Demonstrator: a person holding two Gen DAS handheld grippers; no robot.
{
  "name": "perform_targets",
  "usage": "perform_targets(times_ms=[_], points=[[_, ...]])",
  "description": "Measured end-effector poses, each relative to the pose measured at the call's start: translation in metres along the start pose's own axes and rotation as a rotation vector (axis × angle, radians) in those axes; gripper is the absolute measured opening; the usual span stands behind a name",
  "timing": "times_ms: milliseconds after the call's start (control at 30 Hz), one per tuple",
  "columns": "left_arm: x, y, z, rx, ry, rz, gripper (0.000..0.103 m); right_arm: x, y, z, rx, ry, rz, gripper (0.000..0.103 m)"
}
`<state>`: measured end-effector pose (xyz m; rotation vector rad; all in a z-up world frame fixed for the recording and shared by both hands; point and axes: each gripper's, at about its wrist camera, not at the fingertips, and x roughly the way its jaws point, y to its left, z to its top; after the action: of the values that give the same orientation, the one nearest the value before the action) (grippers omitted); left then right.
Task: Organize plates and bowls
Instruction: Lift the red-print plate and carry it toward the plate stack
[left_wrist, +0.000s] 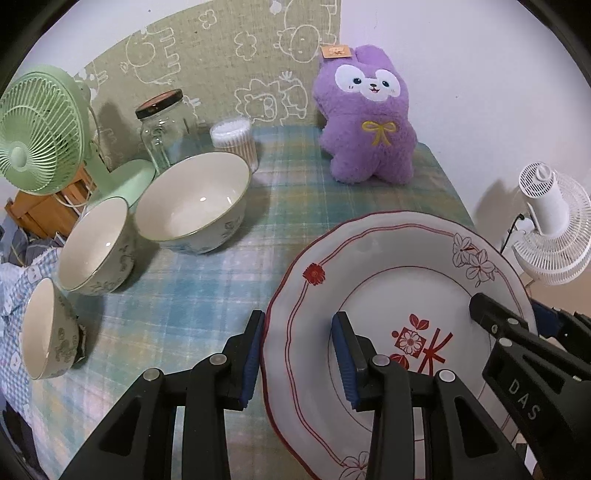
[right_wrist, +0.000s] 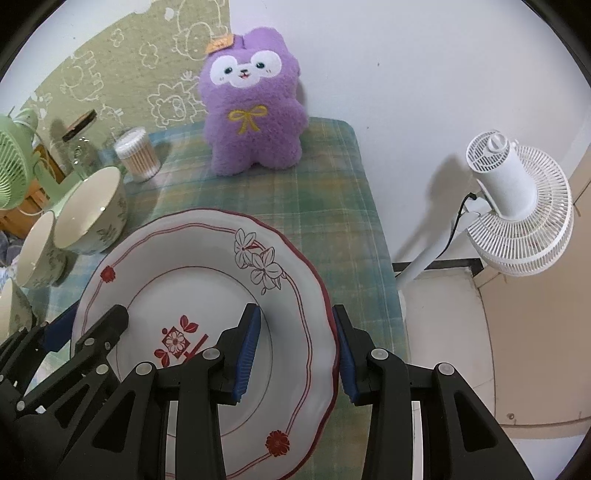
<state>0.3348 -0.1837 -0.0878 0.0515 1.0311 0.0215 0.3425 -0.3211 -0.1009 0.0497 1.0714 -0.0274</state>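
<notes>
A white plate (left_wrist: 406, 266) with red trim and flower prints hangs tilted over the plaid tablecloth. My left gripper (left_wrist: 299, 332) is shut on its left rim, one pad outside the edge and one inside. My right gripper (right_wrist: 295, 325) is shut on the opposite rim of the plate (right_wrist: 192, 251). Each view shows the other gripper too: the right gripper (left_wrist: 513, 310) and the left gripper (right_wrist: 92, 321). Three white floral bowls lie tipped on their sides at the left: a large bowl (left_wrist: 192, 199), a medium bowl (left_wrist: 96, 243) and a small bowl (left_wrist: 44, 328).
A purple plush toy (left_wrist: 369, 118) stands at the back of the table. A glass jar (left_wrist: 166, 125), a tub of cotton swabs (left_wrist: 236, 140) and a green fan (left_wrist: 37, 133) sit behind the bowls. A white standing fan (right_wrist: 517, 206) is beyond the table's right edge (right_wrist: 384, 236).
</notes>
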Motion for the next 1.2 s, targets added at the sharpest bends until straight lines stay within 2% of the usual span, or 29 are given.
perform_targets(times_ms=[567,1200], points=[[-0.051,0.025,-0.03,0.021,-0.04,-0.03,0.037,-0.058,0.019,-0.034,0.018,-0.034,-0.029,0.042],[-0.087,0.035,-0.087,0.06,-0.05,-0.065,0.037,-0.096,0.03,-0.098,0.042,-0.05,-0.062,0.042]])
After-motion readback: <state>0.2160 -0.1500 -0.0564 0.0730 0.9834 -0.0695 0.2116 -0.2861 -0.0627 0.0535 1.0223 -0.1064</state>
